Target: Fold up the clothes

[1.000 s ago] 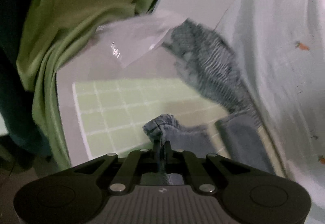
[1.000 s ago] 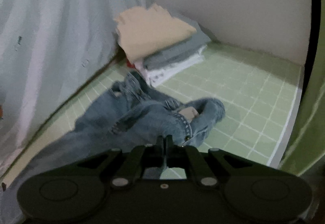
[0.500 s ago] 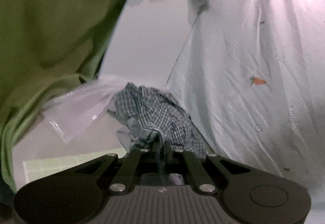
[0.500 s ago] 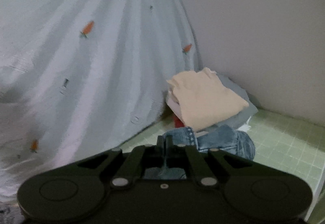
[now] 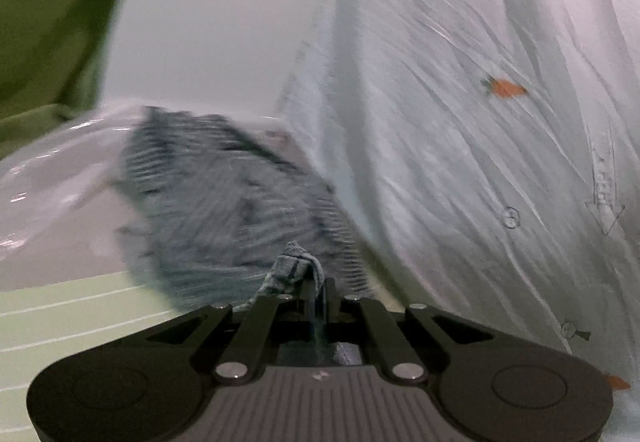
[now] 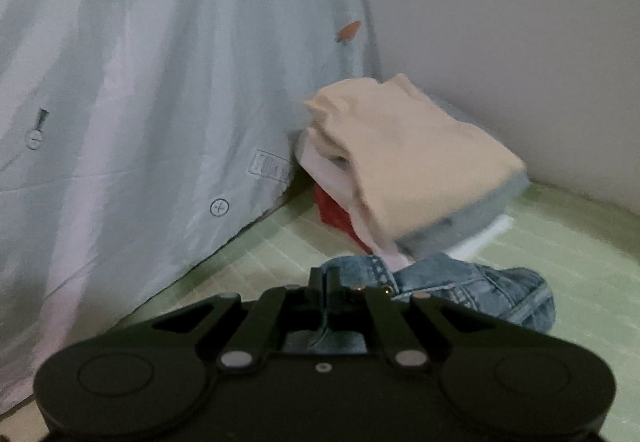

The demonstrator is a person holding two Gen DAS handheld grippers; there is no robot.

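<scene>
Left wrist view: left gripper point(image 5: 316, 288) pinched tight on a bunched fold of denim, the jeans point(image 5: 294, 270) poking up between its 2 fingers at 6 o'clock. Just behind, toward 10 o'clock, a blurred blue-and-white checked garment point(image 5: 224, 209) heaped on the surface, edges smeared by motion. Clear plastic bag point(image 5: 48, 177) lying at 9 o'clock, touching the checked heap. Pale printed curtain point(image 5: 480, 141) (small orange carrots on it) filling everything from 12 to 4 o'clock. Green cloth point(image 5: 52, 9) hanging at 11 o'clock. Pale green gridded mat point(image 5: 80, 306) showing at 8 o'clock.

Right wrist view: right gripper point(image 6: 326, 284) clamped narrow on the jeans point(image 6: 472, 282), denim waistband trapped between the fingers at 6 o'clock and the rest of the garment crumpled on the gridded mat point(image 6: 580, 262) toward 4 o'clock. Stack of folded clothes point(image 6: 412, 161) at 2 o'clock from the gripper, a beige piece on top, grey, white and red layers beneath, just beyond the denim. Same carrot-print curtain point(image 6: 160, 81) draped from 9 to 12 o'clock, meeting the mat beside the stack.
</scene>
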